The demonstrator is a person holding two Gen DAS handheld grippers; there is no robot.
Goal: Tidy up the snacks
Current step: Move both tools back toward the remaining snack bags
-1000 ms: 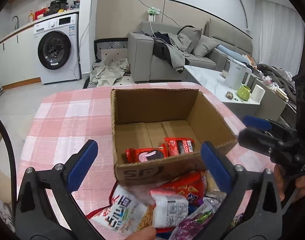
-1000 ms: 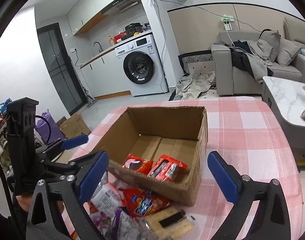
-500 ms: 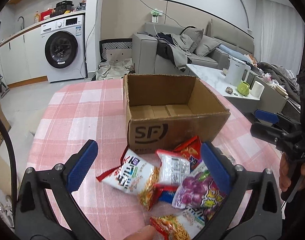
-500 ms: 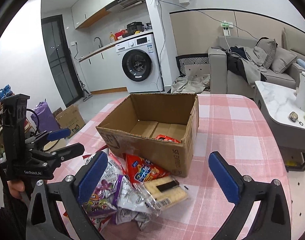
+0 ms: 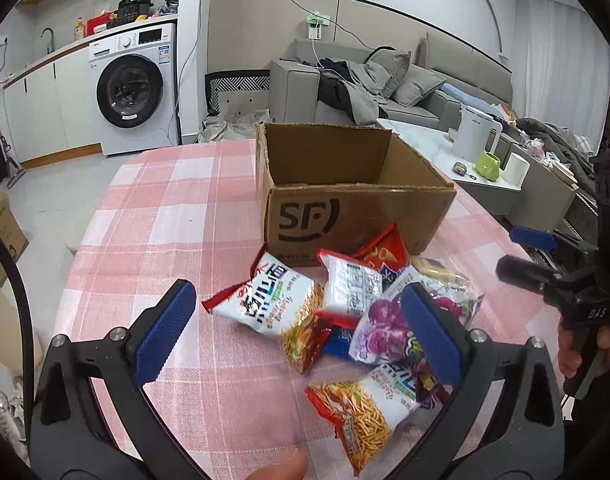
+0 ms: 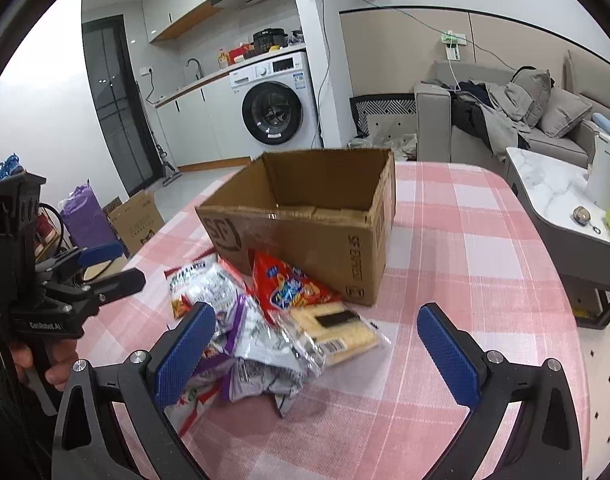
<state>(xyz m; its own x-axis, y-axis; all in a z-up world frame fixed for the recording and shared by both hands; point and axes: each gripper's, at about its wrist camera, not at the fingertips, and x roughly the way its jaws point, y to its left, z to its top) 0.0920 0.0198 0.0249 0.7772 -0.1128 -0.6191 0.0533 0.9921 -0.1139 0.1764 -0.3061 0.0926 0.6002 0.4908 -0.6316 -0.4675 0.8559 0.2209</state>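
Note:
An open cardboard box [image 5: 357, 208] marked SF stands on the pink checked table [image 5: 165, 216]. In front of it lies a loose pile of snacks: a white noodle packet [image 5: 273, 300], a red chip bag [image 5: 381, 252], a purple packet [image 5: 385, 328] and a second noodle packet [image 5: 361, 400]. My left gripper [image 5: 299, 332] hangs open above the pile, holding nothing. The right wrist view shows the box [image 6: 305, 216], the red bag [image 6: 289, 288] and a cracker pack [image 6: 337, 332]. My right gripper [image 6: 317, 354] is open and empty over them. The box's inside is hidden.
The other hand-held gripper shows at the right edge [image 5: 521, 254] and the left edge [image 6: 113, 267]. A thumb [image 5: 273, 468] shows at the bottom. A marble side table [image 6: 553, 188] with a kettle and green cup stands to the right. Washing machine and sofa stand behind.
Both grippers have drawn back and down from over the box. The packets inside it have dropped out of sight, and the snack pile on the table has come fully into view.

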